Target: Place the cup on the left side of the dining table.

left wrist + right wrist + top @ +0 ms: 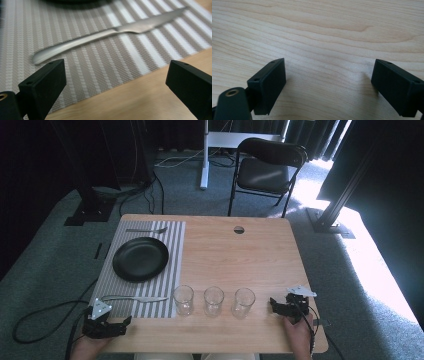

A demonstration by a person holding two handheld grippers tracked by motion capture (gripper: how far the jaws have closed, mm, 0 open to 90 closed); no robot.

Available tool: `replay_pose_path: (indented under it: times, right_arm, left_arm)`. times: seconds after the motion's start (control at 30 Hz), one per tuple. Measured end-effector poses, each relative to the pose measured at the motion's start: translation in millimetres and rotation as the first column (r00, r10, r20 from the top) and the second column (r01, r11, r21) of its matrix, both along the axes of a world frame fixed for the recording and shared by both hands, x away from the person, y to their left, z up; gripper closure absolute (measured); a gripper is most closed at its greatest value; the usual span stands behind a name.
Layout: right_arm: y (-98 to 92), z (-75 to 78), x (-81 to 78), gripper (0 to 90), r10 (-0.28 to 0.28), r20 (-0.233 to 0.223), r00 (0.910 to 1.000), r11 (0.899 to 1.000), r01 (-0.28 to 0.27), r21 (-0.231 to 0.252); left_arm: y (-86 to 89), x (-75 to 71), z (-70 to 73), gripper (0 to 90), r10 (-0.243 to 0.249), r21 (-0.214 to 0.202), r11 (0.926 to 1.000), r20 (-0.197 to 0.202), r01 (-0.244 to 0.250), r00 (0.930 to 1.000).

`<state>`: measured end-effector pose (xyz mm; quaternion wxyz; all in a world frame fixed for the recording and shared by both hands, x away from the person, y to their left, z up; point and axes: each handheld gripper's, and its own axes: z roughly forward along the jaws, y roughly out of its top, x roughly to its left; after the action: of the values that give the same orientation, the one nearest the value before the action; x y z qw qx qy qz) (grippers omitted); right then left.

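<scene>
A: Where is the knife (135, 298)?

B: It is seen lying flat on the striped mat (145, 270), near the front edge, with the black plate (140, 258) behind it. The left claw (111, 326) is held just in front of it, low over the worktop (240, 260). Its jaws are spread wide and nothing is held between them.

A: And the other claw?

B: The right claw (281, 308) is kept well apart, past the three glasses (213, 300). It is spread wide too, with bare wood between its jaws.

A: How is the knife likely to feel?

B: It is probably hard, thin, smooth and not heavy. It may slip easily. The thick handle (72, 46) is likely the best place to be gripped, from both sides. The blade (155, 21) is thinner and harder to pinch.
</scene>
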<state>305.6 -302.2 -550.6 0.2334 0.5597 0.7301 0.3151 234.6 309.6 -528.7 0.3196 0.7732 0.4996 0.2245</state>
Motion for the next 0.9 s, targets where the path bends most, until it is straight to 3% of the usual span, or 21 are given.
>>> replay_pose_path:
  times: [0.13,0.3,0.47,0.63,0.73,0.9]
  right_arm:
    - [0.0,0.0,0.0,11.8,0.000,0.000,1.0000,1.000,0.000,0.000]
    - [0.0,0.0,0.0,11.8,0.000,0.000,1.0000,1.000,0.000,0.000]
    - [0.0,0.0,0.0,11.8,0.000,0.000,1.0000,1.000,0.000,0.000]
    - [0.0,0.0,0.0,11.8,0.000,0.000,1.0000,1.000,0.000,0.000]
    - [0.0,0.0,0.0,11.8,0.000,0.000,1.0000,1.000,0.000,0.000]
    - [0.0,0.0,0.0,11.8,0.000,0.000,1.0000,1.000,0.000,0.000]
  left_arm:
    - [-4.7,-1.5,1.7,3.5,-0.021,-0.005,0.9998,0.005,0.021,0.9998]
    - [-14.2,-5.2,8.7,4.6,-0.052,-0.004,0.9986,0.049,0.053,0.9974]
    - [-24.4,-7.6,12.4,4.6,-0.091,-0.002,0.9958,0.063,0.091,0.9938]
    - [-30.3,-8.8,16.6,4.6,-0.122,-0.033,0.9916,0.074,0.125,0.9897]
    - [-34.1,-9.5,19.3,4.6,-0.153,-0.060,0.9855,0.085,0.159,0.9845]
    - [-41.9,-10.5,21.2,4.6,-0.177,-0.037,0.9826,0.100,0.182,0.9790]
